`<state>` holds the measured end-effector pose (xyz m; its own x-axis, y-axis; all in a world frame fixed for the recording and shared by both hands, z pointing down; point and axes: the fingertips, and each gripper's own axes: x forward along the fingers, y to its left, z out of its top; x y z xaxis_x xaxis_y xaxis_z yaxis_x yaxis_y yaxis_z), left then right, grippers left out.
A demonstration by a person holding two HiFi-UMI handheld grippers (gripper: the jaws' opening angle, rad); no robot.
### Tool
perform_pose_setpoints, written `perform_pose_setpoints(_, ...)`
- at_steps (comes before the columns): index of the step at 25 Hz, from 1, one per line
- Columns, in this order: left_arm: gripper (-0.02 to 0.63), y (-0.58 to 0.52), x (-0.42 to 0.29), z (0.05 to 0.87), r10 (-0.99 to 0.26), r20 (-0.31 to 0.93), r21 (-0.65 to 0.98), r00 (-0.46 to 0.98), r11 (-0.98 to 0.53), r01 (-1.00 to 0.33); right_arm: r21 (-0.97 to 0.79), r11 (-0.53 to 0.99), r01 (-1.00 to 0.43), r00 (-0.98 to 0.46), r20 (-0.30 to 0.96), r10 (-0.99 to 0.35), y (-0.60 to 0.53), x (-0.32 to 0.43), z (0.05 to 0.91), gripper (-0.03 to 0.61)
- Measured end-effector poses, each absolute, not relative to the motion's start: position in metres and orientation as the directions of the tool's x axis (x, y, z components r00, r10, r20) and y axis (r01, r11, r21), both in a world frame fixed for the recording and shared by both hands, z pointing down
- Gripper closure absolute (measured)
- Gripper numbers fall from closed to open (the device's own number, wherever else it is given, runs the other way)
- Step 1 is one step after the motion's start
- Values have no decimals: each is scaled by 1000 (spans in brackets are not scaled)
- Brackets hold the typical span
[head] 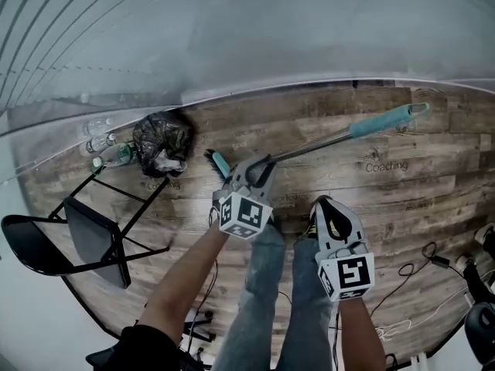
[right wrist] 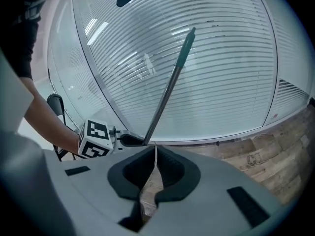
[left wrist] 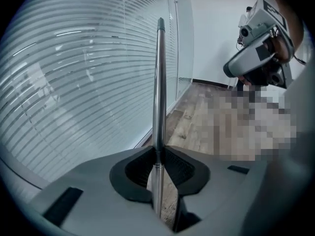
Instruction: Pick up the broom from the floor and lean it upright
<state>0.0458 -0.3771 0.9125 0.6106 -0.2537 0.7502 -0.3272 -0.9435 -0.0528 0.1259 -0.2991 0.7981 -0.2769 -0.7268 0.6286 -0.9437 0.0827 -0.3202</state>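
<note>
Left gripper (head: 261,167) clamped on broom (head: 321,143) pole (teal grip end), right gripper (head: 323,205) closed, empty

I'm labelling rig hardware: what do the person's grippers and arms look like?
The left gripper and right gripper are pale grey shells with black inner pads. Each carries a white cube with black square markers. The left arm wears a black sleeve.

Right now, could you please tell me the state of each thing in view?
Broom: held by its pole, tilted, not yet leaned upright.
Left gripper: shut on the broom's pole.
Right gripper: shut, empty.
Chair: unfolded, standing.
Bag: stuffed, crumpled.
Bottles: seem to lie on their sides.
</note>
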Motion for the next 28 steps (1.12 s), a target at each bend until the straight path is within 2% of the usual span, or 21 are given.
perform_pose_setpoints(16,529,-430,37,834,-485,620,13,617,-780,-626,-286,169,-943,-314,603,-733,-325,113,738,560)
perform_pose_setpoints(21,529,-454,31,819,-577,598,48,556,-667,-743,-274,171,-946,-308,605,-735,-326,121,727,560)
perform_pose_setpoints(28,529,-473,30,811,-660,553,61,508,-577,-815,-269,185,-945,-316,610,-727,-327,120,727,560)
